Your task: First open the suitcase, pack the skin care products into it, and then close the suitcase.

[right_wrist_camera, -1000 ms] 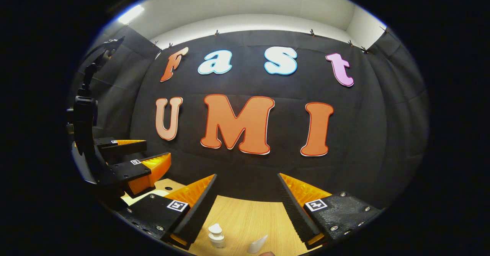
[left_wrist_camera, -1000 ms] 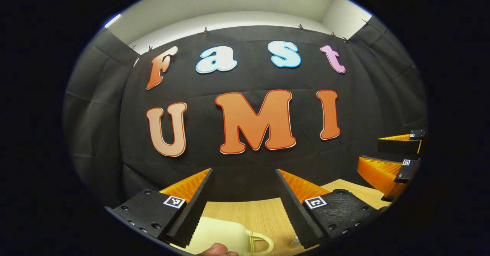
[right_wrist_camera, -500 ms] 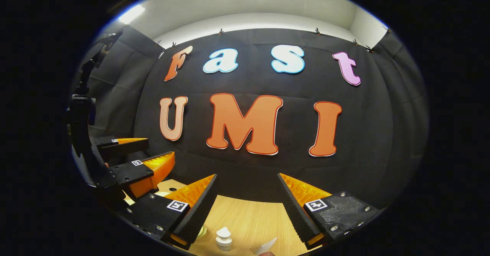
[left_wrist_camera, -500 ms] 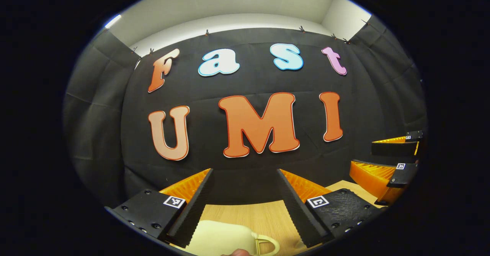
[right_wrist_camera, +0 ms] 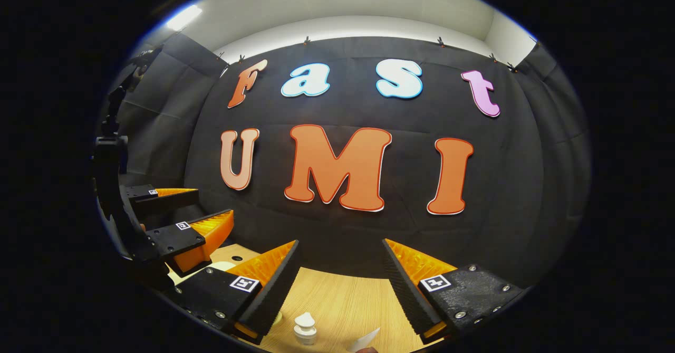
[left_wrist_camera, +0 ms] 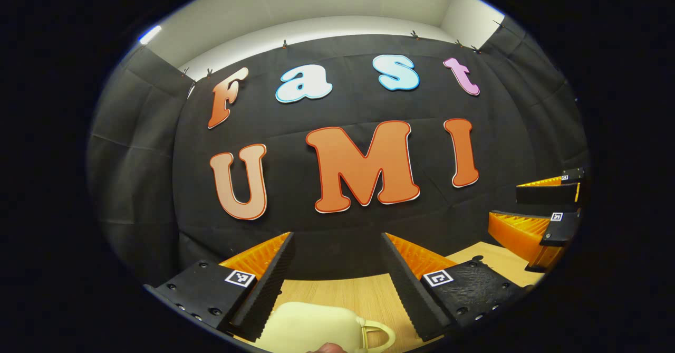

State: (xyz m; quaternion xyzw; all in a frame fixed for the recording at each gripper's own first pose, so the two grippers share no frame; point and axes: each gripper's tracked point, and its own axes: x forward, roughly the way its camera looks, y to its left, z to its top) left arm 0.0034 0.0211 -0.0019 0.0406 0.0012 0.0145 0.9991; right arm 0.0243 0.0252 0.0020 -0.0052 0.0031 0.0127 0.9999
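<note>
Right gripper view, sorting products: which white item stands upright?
The small capped bottle stands upright on the table; the flat white piece beside it lies slanted.

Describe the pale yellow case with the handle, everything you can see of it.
The pale yellow case lies on the wooden table, low in the left gripper view, below the open left gripper. It looks like smooth, rounded, matte plastic, with a looped handle on its right end. It appears closed. A fingertip shows at its near edge.
</note>
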